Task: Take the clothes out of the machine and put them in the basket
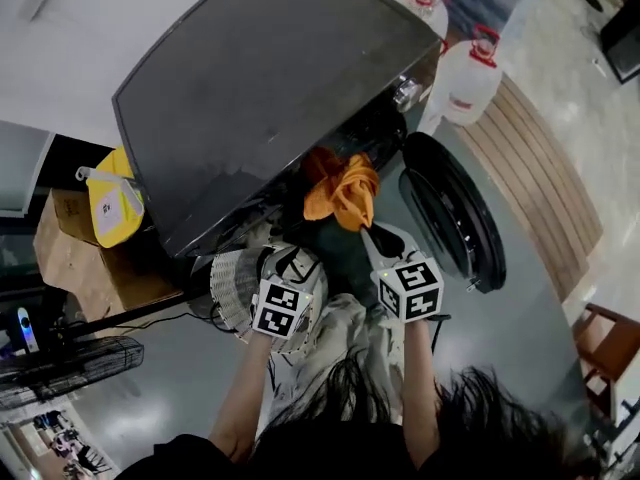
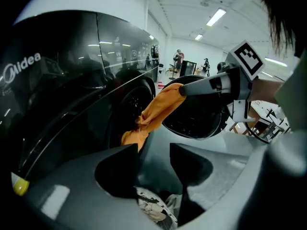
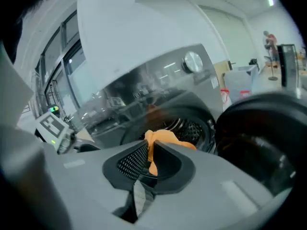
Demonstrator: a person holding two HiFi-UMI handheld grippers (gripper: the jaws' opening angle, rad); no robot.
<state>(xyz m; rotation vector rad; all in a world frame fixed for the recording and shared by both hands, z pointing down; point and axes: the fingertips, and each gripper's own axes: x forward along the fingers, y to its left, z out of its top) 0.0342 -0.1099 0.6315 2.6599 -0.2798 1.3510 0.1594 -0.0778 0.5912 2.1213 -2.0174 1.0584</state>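
The dark front-loading washing machine (image 1: 270,88) stands with its round door (image 1: 455,213) swung open to the right. An orange cloth (image 1: 341,192) hangs out of the drum opening (image 3: 188,127). My right gripper (image 1: 369,231) is shut on the cloth's near end (image 3: 152,147), and the cloth stretches from the drum to it (image 2: 157,110). My left gripper (image 1: 283,264) is open with nothing between its jaws (image 2: 156,163). It hovers over the white slatted basket (image 1: 228,286). Patterned clothes (image 2: 152,207) lie in the basket below the jaws.
Two white detergent jugs with red caps (image 1: 466,76) stand right of the machine beside a wooden slatted platform (image 1: 545,168). A yellow bag (image 1: 115,203) sits on a cardboard box (image 1: 72,253) at the left, with a fan (image 1: 60,368) below. A wooden chair (image 1: 605,343) is at the right edge.
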